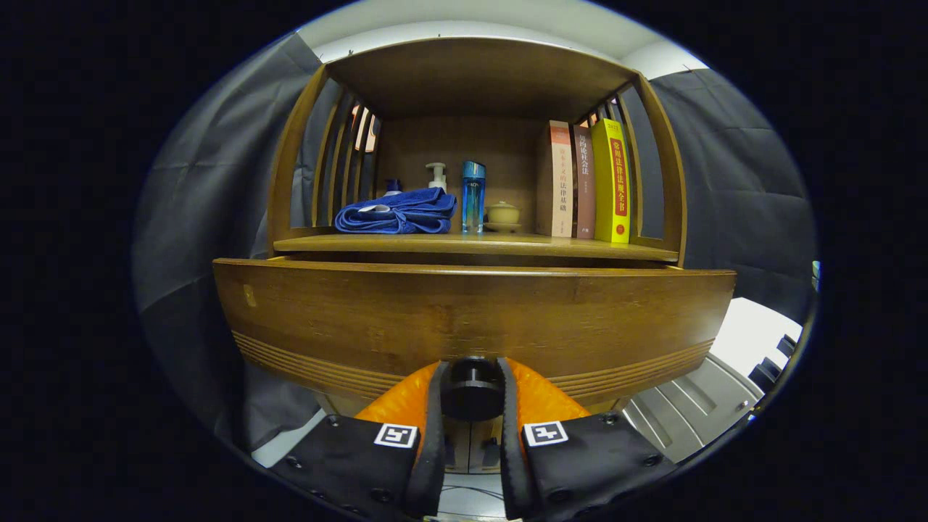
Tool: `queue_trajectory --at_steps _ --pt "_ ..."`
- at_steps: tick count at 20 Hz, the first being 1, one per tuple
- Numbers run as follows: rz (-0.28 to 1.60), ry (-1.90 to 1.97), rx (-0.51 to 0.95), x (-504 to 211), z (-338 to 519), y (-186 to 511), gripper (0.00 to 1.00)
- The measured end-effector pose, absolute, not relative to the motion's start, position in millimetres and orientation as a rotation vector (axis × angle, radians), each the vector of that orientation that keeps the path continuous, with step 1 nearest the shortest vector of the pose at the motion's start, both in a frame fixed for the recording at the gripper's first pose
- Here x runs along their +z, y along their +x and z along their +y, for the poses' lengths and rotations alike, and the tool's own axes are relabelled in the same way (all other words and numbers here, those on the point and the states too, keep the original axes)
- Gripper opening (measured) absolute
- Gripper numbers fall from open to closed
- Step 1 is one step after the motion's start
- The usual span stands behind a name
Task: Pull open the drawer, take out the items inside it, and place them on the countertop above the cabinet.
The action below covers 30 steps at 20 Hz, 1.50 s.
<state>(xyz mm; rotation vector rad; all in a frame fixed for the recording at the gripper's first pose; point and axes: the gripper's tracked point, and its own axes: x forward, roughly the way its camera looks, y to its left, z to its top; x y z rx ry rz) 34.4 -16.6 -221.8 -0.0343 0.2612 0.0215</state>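
Booth backdrop
Dark cloth wall (732, 174) hangs behind and beside the wooden cabinet; white ceiling (507, 18) above, pale floor (754, 333) right.

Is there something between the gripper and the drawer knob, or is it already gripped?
Nothing stands between them. The gripper has both fingers pressed on the dark round knob of the drawer front, just below the countertop.

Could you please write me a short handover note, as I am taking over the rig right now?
Gripper: both fingers pressed on the dark round drawer knob.
Drawer front stands forward of the cabinet, so it looks partly pulled out; its inside is hidden.
Countertop above holds a blue towel, bottles, a small cup and books.
Left: finish pulling, take the items out, set them on the countertop.
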Motion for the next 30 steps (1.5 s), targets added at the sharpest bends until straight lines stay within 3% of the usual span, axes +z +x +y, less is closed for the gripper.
queue_trajectory --at_steps 19,26,30 --pt "0.296 -0.038 0.03 -219.0 -13.7 -18.1 0.4" --pt "0.294 -0.035 0.027 -220.2 -12.8 -16.7 0.42" --pt "0.293 -0.034 0.027 -220.6 -12.9 -17.2 0.51"
